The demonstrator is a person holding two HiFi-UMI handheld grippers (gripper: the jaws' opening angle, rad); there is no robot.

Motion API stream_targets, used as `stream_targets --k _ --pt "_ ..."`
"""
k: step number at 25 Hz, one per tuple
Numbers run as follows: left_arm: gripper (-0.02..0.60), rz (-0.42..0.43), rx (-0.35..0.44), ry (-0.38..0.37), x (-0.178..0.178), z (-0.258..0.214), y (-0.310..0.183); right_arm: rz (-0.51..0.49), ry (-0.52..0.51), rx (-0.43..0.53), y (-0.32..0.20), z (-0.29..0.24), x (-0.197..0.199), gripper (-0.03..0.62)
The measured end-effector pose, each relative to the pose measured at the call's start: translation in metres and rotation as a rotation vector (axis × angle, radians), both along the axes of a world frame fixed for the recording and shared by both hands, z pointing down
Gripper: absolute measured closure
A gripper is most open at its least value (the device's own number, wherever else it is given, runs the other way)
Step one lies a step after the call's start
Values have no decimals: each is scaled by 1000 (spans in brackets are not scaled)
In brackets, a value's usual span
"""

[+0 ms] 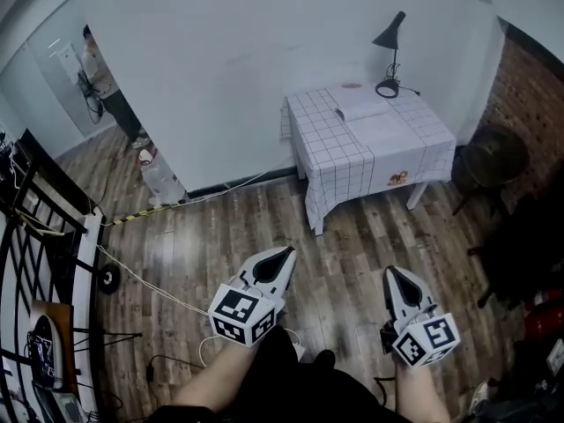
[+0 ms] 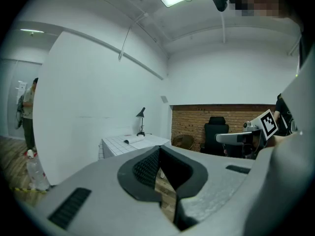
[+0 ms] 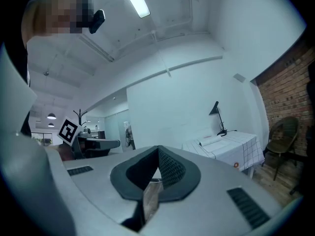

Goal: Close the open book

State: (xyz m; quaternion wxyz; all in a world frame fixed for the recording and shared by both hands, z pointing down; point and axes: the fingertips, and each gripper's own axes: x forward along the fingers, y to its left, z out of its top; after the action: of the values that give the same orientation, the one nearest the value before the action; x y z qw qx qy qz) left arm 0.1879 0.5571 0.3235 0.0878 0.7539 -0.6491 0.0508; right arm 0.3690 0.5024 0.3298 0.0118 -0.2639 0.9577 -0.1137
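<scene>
The open book (image 1: 368, 113) lies with its white pages up on a small table under a checked cloth (image 1: 352, 161), beside a black desk lamp (image 1: 389, 53). It is far off, by the white wall. The book also shows small in the left gripper view (image 2: 136, 140) and in the right gripper view (image 3: 213, 140). My left gripper (image 1: 285, 253) and right gripper (image 1: 390, 274) hang low in front of me over the wooden floor, well short of the table. Both point toward it. Each has its jaws shut with nothing between them, as the left gripper (image 2: 159, 149) and right gripper (image 3: 158, 149) show up close.
A dark round chair (image 1: 493, 159) stands right of the table by a brick wall. A water bottle (image 1: 162, 180) and cables (image 1: 150, 282) lie on the floor to the left. A black rack (image 1: 35, 263) fills the left edge. A person (image 1: 100, 76) stands in the far doorway.
</scene>
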Motion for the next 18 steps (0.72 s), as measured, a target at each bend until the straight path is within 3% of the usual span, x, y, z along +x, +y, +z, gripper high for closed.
stream_targets --k 4,9,14,18 --pt "572 -18 -4 15 0 4 -11 -3 -2 -39 -9 6 7 591" --pt "572 11 -1 22 -6 3 -40 -5 -14 -61 -35 5 -11 591" --pt "572 35 24 45 -44 -2 -75 -14 1 -63 -61 1 -56 591" --pt "572 45 18 66 -83 22 -120 -4 21 -84 -100 26 -92 591"
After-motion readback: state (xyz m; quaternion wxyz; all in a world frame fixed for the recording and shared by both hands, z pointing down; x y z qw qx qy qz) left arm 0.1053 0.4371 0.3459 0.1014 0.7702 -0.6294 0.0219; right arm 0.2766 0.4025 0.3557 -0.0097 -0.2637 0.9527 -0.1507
